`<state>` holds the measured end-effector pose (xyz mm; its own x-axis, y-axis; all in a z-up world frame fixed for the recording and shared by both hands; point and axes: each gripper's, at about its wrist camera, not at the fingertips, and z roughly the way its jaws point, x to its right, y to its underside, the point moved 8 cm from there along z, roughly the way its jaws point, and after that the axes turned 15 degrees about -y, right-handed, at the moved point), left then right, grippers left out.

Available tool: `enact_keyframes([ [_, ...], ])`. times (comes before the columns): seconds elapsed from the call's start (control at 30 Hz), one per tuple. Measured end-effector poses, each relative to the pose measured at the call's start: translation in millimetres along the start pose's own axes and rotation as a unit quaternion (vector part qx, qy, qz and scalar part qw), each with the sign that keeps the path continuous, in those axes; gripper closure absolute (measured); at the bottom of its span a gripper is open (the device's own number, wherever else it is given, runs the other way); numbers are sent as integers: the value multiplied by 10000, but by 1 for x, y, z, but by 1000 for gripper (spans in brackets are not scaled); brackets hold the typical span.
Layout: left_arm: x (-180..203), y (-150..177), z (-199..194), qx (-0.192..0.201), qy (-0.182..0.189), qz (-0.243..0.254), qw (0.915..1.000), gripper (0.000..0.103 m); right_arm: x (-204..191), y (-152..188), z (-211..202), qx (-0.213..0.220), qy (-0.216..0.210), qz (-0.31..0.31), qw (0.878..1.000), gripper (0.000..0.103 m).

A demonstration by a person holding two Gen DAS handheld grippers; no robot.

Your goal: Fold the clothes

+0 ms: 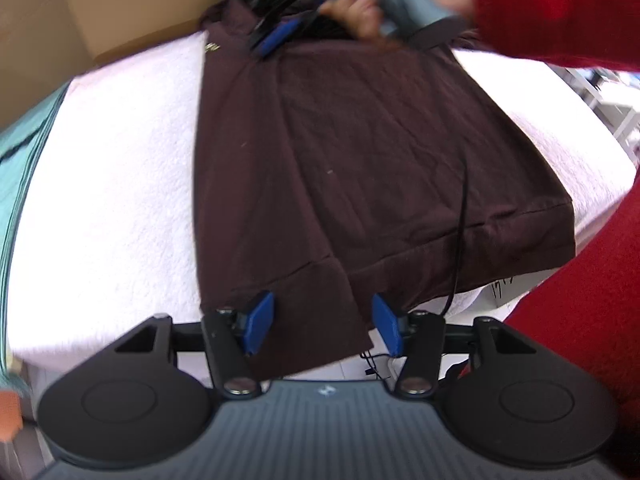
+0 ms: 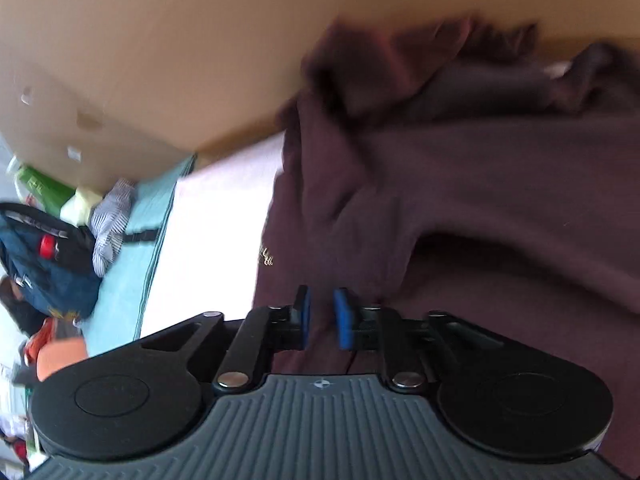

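A dark maroon shirt [image 1: 360, 152] lies flat on a white towel [image 1: 120, 200], its hem toward me. My left gripper [image 1: 324, 324] stands open at that hem, with the hem's corner lying between its blue pads [image 1: 260, 320]. At the far end a hand [image 1: 360, 12] holds my right gripper [image 1: 266, 38] at the shirt's collar end. In the right wrist view the right gripper [image 2: 323, 318] is nearly closed, its pads pinching a raised fold of the shirt [image 2: 500, 168]. That view is blurred.
A cardboard box [image 1: 80, 8] stands behind the towel. A teal cloth [image 1: 20, 152] lies along the left edge. A black cable [image 1: 460, 240] crosses the shirt's right side. A blue bag [image 2: 44, 264] and a striped garment [image 2: 110, 220] lie beyond. A red sleeve [image 1: 560, 8] reaches in.
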<state>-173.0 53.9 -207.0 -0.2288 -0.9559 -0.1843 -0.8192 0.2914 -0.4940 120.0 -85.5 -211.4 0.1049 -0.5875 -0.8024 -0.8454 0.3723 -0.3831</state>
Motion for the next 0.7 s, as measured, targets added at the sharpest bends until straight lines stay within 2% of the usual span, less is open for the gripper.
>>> enact_keyframes([
  [0.03,-4,2,-2,-15,10,-202,9998,55,-10,6,-2,-166,-392,74,9991,77],
  [0.1,-9,3,-6,-15,24,-484,9988,55,-31,33,0,-688,-718,6,9950,78],
  [0.17,-13,5,-11,-3,15,-688,9976,55,-54,70,9,-1239,-668,-730,9874,83],
  [0.37,-22,8,-15,-8,-55,-1092,9940,56,-59,100,10,-1416,-572,-1590,9754,86],
  [0.4,-22,8,-12,-21,-34,-1206,9927,60,-59,105,10,-1445,-555,-1732,9726,87],
  [0.43,-21,8,-8,-52,-24,-1258,9920,71,-60,110,10,-1473,-538,-1874,9697,88],
  [0.5,-19,8,0,-127,-17,-1314,9912,78,-62,119,10,-1529,-505,-2157,9631,96],
  [0.53,-18,10,3,-180,-35,-1297,9914,81,-62,124,10,-1561,-491,-2274,9600,96],
  [0.63,-13,19,10,-345,-75,-1231,9918,86,-60,133,-4,-1804,-537,-1928,9630,96],
  [0.7,-9,29,12,-472,-59,-1149,9922,86,-58,153,-12,-2125,-536,-1838,9582,95],
])
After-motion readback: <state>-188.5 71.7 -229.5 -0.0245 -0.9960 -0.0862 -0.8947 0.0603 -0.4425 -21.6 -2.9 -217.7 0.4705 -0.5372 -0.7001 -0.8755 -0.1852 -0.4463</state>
